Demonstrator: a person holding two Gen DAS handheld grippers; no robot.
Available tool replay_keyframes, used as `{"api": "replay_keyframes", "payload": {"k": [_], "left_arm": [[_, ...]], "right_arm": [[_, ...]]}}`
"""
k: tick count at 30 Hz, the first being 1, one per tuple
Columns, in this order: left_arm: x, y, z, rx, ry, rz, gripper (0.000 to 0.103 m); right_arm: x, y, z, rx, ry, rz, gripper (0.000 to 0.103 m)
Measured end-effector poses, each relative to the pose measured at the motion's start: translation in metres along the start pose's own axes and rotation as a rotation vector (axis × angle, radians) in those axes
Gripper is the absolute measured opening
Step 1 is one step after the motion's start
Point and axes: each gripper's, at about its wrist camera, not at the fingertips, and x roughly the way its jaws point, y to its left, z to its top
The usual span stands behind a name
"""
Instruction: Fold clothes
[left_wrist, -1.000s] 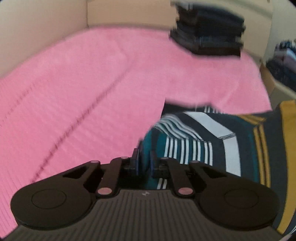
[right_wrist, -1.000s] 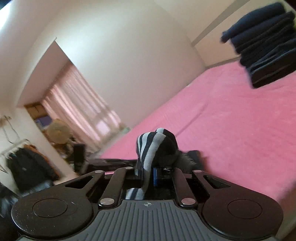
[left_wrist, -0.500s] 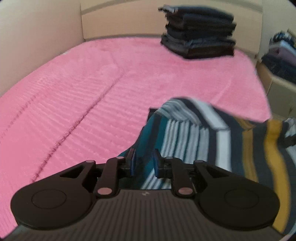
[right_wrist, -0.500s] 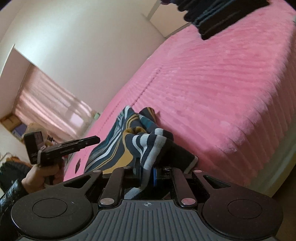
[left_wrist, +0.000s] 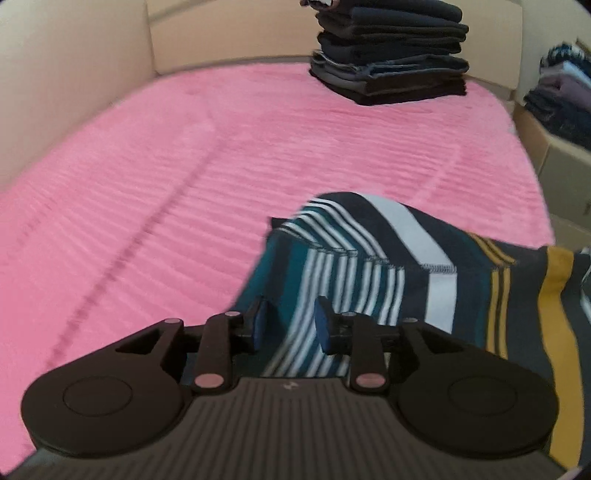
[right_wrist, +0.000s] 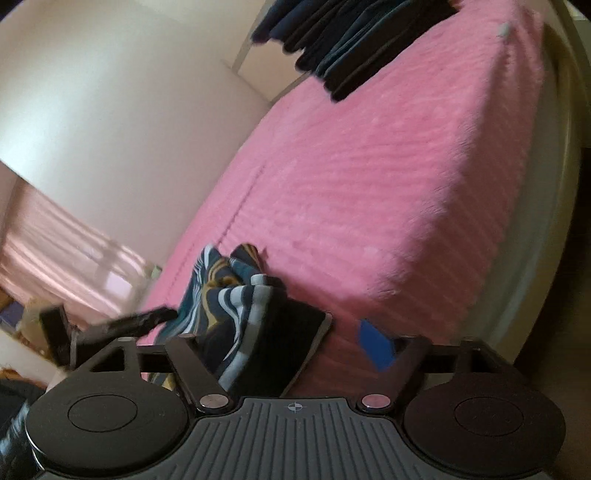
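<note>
My left gripper has its fingers partly apart with the striped shirt between them, not squeezed. My right gripper is wide and holds nothing. The shirt lies on the pink bed.

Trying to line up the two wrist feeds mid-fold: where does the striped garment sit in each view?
Left wrist: striped garment fills lower right, running between the left gripper's parted fingers.
Right wrist: striped garment is bunched at lower left, by the open right gripper.
Shared landmark: stack of dark folded clothes at the far end of the pink bed.
</note>
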Motion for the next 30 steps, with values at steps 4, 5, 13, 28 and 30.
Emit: {"api": "replay_keyframes", "payload": {"k": [4,5,13,28,30], "left_arm": [[-0.038,0.003,-0.013,0.015,-0.023,0.011,0.025],[-0.048,0.003,-0.018,0.017,-0.029,0.012,0.026],[-0.084,-0.014,-0.064,-0.005,-0.063,-0.002,0.027],[-0.084,-0.026,-0.081,0.028,-0.059,0.038,0.032],[-0.090,-0.027,-0.084,0.051,-0.065,0.055,0.032]], "right_arm": [[-0.005,0.000,-0.006,-0.001,0.018,0.069,0.078],[-0.003,0.002,-0.008,-0.009,0.012,0.072,0.078],[0.025,0.002,0.001,-0.031,0.017,0.052,0.008],[0.029,-0.007,-0.004,-0.016,0.041,0.055,0.061],[0.024,-0.008,-0.009,-0.008,0.035,0.069,0.061]]}}
